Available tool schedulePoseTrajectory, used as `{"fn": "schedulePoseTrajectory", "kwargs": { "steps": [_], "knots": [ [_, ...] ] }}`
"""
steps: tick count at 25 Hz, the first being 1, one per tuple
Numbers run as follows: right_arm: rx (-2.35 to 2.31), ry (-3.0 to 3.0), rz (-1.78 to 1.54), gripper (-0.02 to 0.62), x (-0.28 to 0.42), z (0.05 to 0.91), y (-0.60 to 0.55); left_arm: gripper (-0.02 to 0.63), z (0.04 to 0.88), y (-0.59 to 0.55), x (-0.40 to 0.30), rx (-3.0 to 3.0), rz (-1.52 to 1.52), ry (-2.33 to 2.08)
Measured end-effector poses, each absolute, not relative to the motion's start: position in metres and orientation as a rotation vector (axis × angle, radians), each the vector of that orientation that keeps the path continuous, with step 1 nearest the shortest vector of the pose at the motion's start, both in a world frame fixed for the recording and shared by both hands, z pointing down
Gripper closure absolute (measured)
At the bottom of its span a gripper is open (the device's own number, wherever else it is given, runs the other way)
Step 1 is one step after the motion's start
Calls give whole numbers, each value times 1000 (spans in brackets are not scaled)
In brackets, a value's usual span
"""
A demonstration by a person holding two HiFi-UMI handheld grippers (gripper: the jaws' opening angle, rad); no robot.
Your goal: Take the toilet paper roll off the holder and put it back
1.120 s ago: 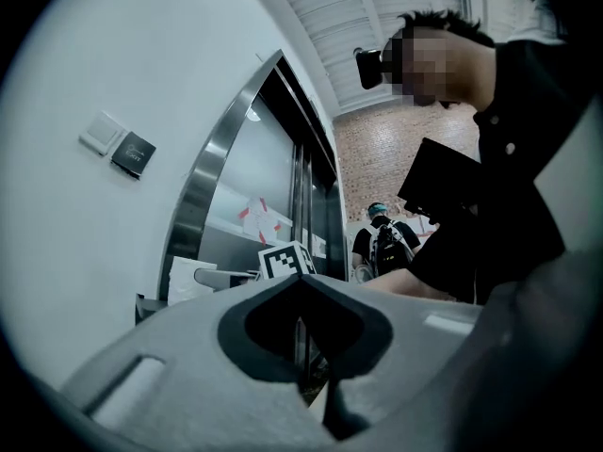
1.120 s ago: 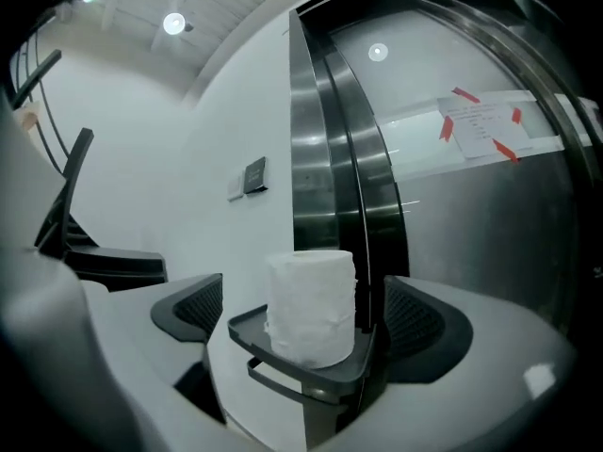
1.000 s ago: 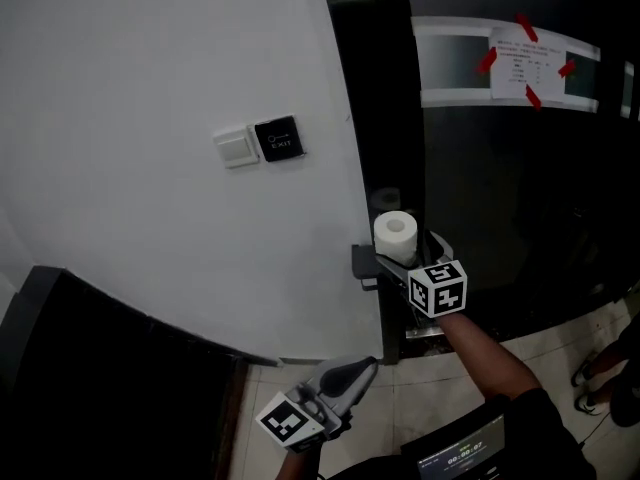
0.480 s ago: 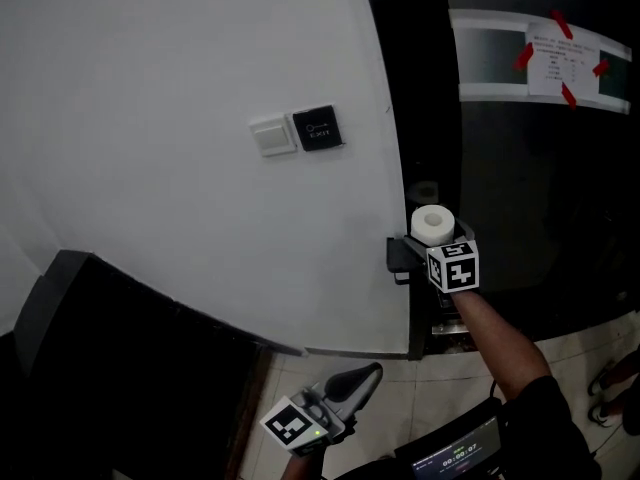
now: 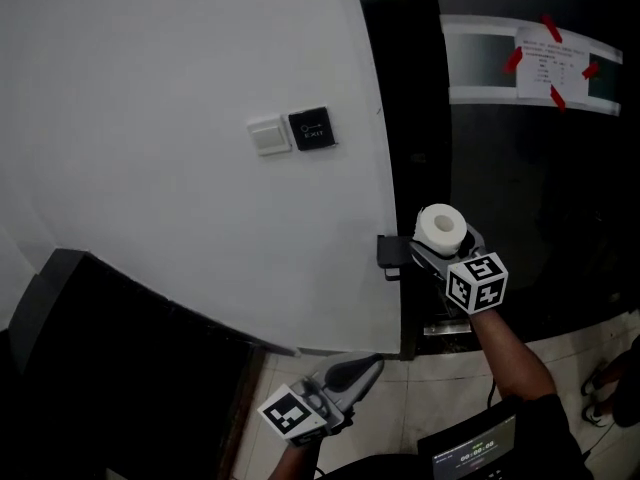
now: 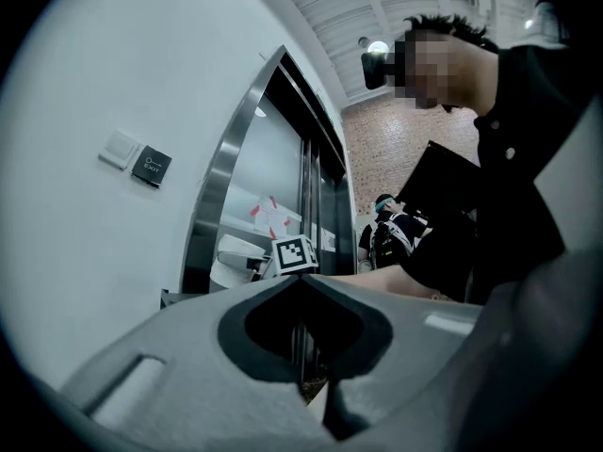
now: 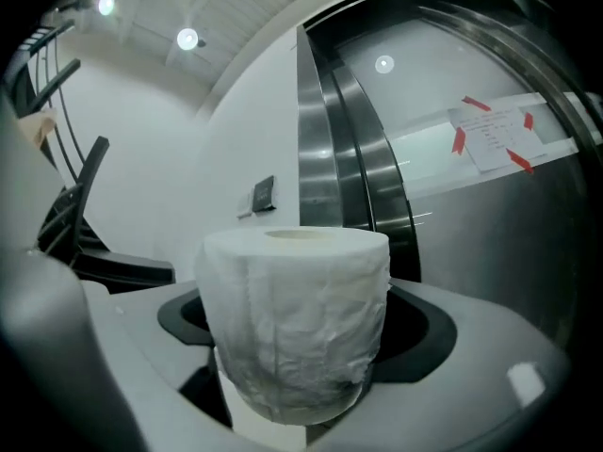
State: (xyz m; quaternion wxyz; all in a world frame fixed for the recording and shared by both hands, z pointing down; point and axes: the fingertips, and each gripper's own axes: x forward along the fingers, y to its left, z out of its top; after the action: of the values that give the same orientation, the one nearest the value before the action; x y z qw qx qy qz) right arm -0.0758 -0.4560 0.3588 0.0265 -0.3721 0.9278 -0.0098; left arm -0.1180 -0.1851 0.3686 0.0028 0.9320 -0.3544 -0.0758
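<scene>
The white toilet paper roll [image 5: 440,226] stands upright between the jaws of my right gripper [image 5: 438,242], just right of the dark holder bracket [image 5: 392,254] at the wall's corner. In the right gripper view the roll [image 7: 297,318] fills the gap, and both jaws lie against its sides and are closing on it. My left gripper [image 5: 360,370] hangs low near the floor, away from the roll. It is shut with nothing in it, and its jaws meet in the left gripper view [image 6: 303,281]. That view also shows the roll [image 6: 236,250] far off.
The white wall carries a white switch plate [image 5: 268,136] and a black card reader [image 5: 310,128]. Dark glossy panels to the right bear a paper notice [image 5: 550,53] taped in red. A dark panel [image 5: 100,368] fills the lower left, with tiled floor [image 5: 420,398] below.
My right gripper pushed in around the roll, then drew back slightly to the right with the roll between its jaws. The left gripper has hardly moved.
</scene>
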Motion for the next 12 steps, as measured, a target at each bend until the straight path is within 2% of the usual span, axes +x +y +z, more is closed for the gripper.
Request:
{"fn": "schedulePoseTrajectory", "kwargs": {
  "steps": [7, 12],
  "knots": [
    [-818, 2683, -335, 137, -22, 352, -329, 611, 362, -182, -90, 2993, -268, -1003],
    [-754, 2656, -427, 137, 12, 362, -265, 611, 356, -183, -66, 3016, -294, -948]
  ]
}}
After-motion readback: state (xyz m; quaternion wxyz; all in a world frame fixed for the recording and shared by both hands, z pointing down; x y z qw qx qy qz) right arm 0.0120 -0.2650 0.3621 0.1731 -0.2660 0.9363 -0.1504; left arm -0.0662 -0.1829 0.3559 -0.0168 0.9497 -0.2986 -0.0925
